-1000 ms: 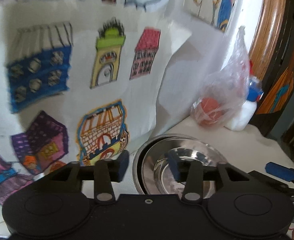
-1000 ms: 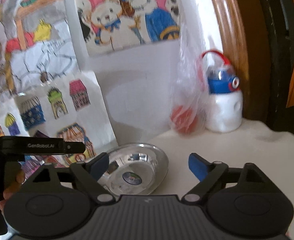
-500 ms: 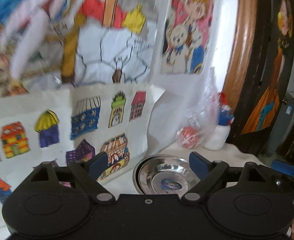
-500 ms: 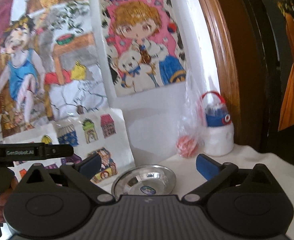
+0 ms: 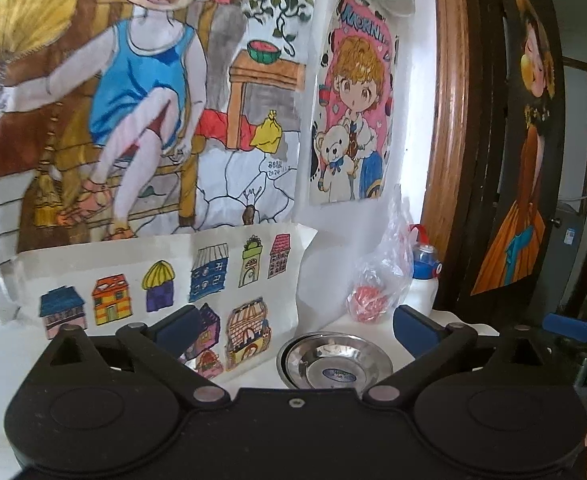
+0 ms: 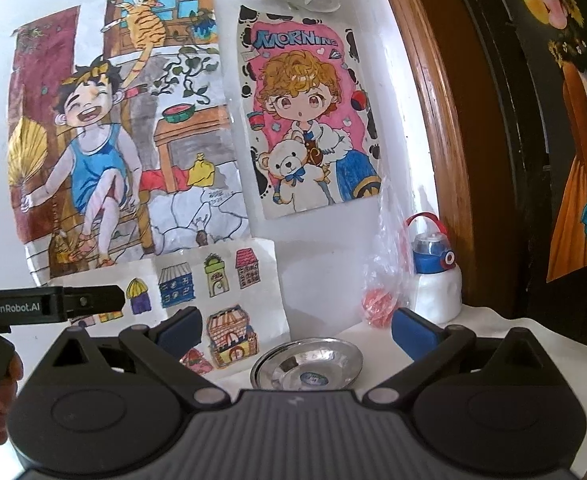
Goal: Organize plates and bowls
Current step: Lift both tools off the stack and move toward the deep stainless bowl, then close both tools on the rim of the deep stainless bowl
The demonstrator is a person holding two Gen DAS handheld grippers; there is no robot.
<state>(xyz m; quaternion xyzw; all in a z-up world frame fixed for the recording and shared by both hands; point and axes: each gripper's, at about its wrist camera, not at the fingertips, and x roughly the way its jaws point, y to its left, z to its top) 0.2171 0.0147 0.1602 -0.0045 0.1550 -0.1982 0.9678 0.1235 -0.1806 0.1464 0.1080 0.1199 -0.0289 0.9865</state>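
Fingers on both grippers are spread wide and holding nothing: the left gripper (image 5: 295,330) and the right gripper (image 6: 296,330) both show their blue pads well apart with only air between them. Both hang above and back from the white tabletop (image 6: 489,332), pointed at the wall of kids' drawings.

The thing to deal with is the shiny round stainless steel dish (image 5: 335,360), sitting flat on the tabletop near the wall, just in front of the house-doodle paper sheet (image 5: 213,280) leaning there. From the left wrist view it looks like two nested steel pieces, a smaller one inside a wider rim, but I honestly can't tell for sure.

My guess is the step is coming in for a fresh pick or checking the stack. If you're grabbing it, go for the rim on the near side, one finger inside and one outside, since polished steel is slippery and a shallow lip gives little to bite on. Approach low and don't shove it into the paper.

Containers: the dish has nothing in it except a small blue sticker at the bottom. The clear plastic bag (image 6: 385,280) holds something red and round-ish. The white bottle with a blue cap and red handle (image 6: 435,276) stands right beside it, contents not visible.
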